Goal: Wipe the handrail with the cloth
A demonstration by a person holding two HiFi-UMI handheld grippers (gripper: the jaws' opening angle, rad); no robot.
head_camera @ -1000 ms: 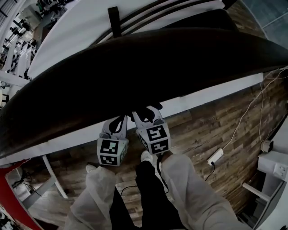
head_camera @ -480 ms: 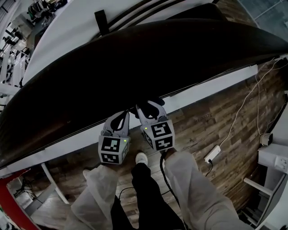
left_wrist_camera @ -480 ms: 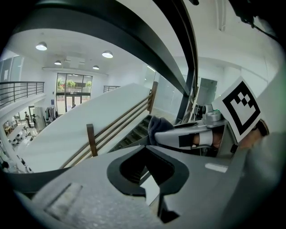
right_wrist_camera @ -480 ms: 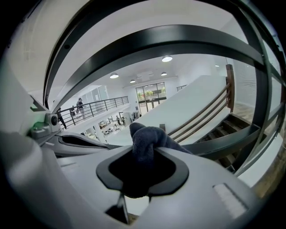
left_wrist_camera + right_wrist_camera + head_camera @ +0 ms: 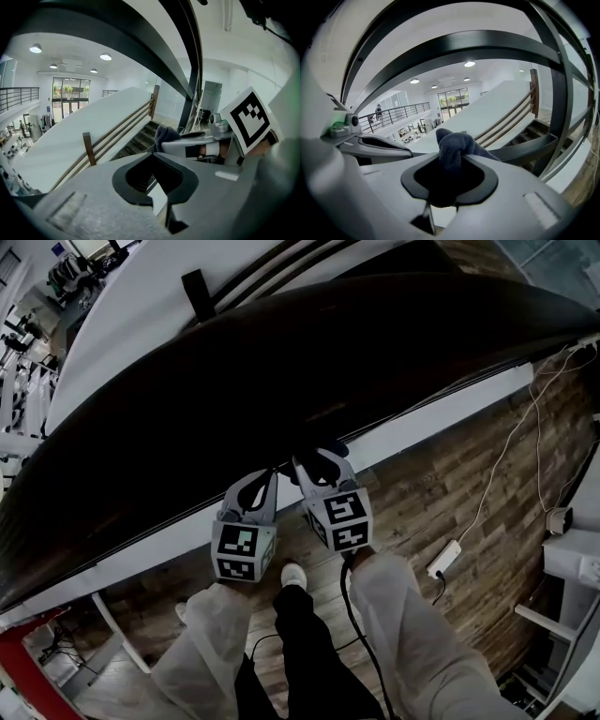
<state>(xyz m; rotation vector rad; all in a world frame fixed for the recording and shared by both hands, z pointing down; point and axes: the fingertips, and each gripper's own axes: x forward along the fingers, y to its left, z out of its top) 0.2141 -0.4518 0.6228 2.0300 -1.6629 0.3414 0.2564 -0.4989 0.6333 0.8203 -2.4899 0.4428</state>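
The handrail (image 5: 281,381) fills the head view, a broad dark band curving across above me, with white stringer and wood floor (image 5: 469,493) below it; it looks rigid and smooth, so it will take a firm press without giving, and a glossy surface like that should let fabric slide easily. Beyond it the staircase (image 5: 136,140) drops away with its brown post (image 5: 87,147).

Now my own kit; the left gripper (image 5: 255,488) sits just under the rail's near edge, its jaws pressed together on nothing, only stairs showing through the gap in the left gripper view. The right gripper (image 5: 319,465) is just beside it, nosed up against the underside of the rail; its jaws are pinching the cloth (image 5: 452,147).

The cloth is the small piece here: dark, plush, bunched into a soft knob that pokes out past the jaw tips. I judge it light and limp; it will fold and drag, not push, so the hold wants to be deep in the bunch, as it is, with enough fabric proud of the tips to cushion the rail. The risk I see is hard jaw tips scraping the finish if the wad flattens; whether the cloth is touching the rail right now, I cannot tell.
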